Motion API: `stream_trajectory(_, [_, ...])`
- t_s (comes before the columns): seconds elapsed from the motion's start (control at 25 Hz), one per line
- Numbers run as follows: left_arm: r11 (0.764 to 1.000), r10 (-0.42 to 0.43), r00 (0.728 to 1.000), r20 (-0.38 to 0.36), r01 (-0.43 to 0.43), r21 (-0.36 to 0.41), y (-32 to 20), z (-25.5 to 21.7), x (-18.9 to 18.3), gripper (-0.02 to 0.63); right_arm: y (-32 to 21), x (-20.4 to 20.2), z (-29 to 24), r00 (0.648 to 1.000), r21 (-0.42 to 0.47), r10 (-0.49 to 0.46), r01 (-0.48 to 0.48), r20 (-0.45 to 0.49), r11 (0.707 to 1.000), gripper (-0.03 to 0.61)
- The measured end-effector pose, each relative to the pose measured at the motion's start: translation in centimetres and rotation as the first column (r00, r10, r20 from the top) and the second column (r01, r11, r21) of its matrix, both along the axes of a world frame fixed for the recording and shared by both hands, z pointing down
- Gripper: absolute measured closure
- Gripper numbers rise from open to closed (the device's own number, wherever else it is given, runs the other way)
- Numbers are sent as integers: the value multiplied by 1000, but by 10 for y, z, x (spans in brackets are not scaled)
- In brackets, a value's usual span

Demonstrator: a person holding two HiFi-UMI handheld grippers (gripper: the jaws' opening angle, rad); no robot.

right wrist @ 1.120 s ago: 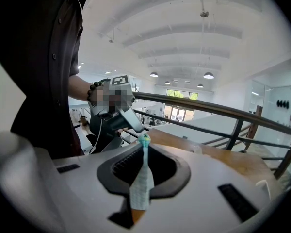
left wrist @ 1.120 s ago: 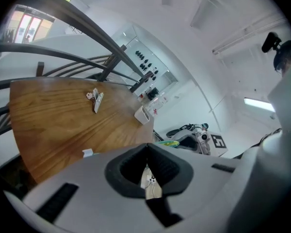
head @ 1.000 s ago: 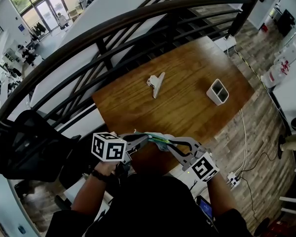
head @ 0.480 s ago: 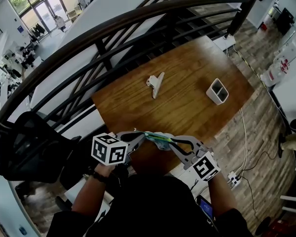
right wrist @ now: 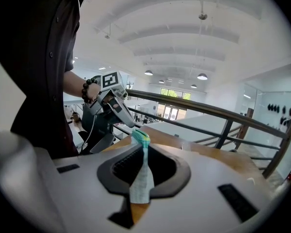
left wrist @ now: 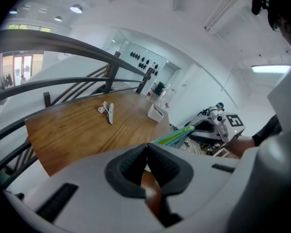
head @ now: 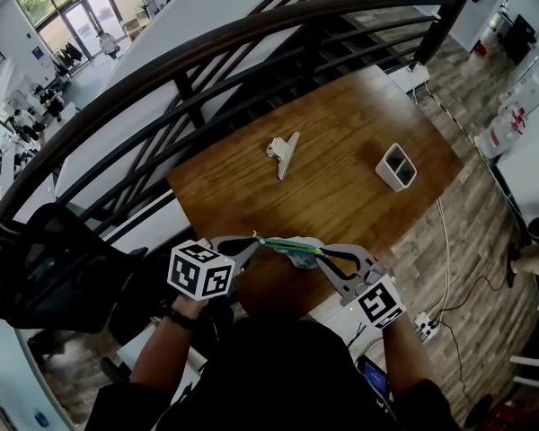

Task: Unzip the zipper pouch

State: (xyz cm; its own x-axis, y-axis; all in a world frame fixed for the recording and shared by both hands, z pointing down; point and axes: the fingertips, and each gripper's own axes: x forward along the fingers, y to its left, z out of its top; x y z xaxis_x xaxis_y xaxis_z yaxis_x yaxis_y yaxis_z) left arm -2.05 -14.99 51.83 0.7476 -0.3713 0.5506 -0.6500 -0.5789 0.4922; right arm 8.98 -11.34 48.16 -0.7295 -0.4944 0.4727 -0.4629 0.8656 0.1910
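Observation:
A teal and green zipper pouch (head: 293, 246) hangs stretched between my two grippers, just above the wooden table's (head: 341, 124) near edge. My left gripper (head: 254, 242) is shut on the pouch's left end, where the zipper pull vanishes between the pads. In the left gripper view the pouch (left wrist: 173, 136) runs edge-on from my left gripper (left wrist: 146, 144) to the right gripper (left wrist: 211, 127). My right gripper (head: 322, 255) is shut on the pouch's other end. In the right gripper view pale pouch fabric (right wrist: 142, 171) stands pinched between that gripper's (right wrist: 144, 148) jaws, with the left gripper (right wrist: 121, 108) beyond it.
A large binder clip (head: 285, 153) lies mid-table and a white two-slot holder (head: 396, 167) stands toward the right. A dark curved railing (head: 207, 52) borders the table's far side. A black chair (head: 45, 259) is at the left; a power strip (head: 422, 326) lies on the floor.
My left gripper has slid to the left and the right one slightly to the right. The pouch spans a longer stretch between them.

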Motion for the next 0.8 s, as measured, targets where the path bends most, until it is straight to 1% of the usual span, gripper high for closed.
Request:
stream_trajectory(0.16, [1000, -18, 1000, -5, 18, -6, -1, 0, -2, 600, 0, -1, -1, 1000, 9, -3, 3, -9, 1000, 551])
stream_trajectory(0.28, [999, -36, 999, 18, 36, -4, -3, 3, -8, 600, -1, 1, -2, 1000, 13, 2, -2, -4, 1000, 551])
stream_trajectory(0.44, [999, -40, 999, 7, 40, -6, -4, 2, -11, 600, -2, 3, -1, 1000, 12, 4, -4, -10, 1000, 551])
stream_trajectory(0.56, [999, -46, 999, 17, 46, 2, -6, 3, -12, 600, -2, 2, -1, 1000, 13, 7, -6, -11, 1000, 551])
stream_trajectory(0.72, [996, -84, 996, 44, 83, 13, -13, 8, -16, 600, -3, 5, -1, 1000, 19, 21, -20, -12, 1000, 551])
stream_trajectory(0.8, [996, -93, 995, 30, 93, 2, -14, 9, -17, 600, -2, 5, 0, 1000, 18, 26, -26, -15, 999, 551])
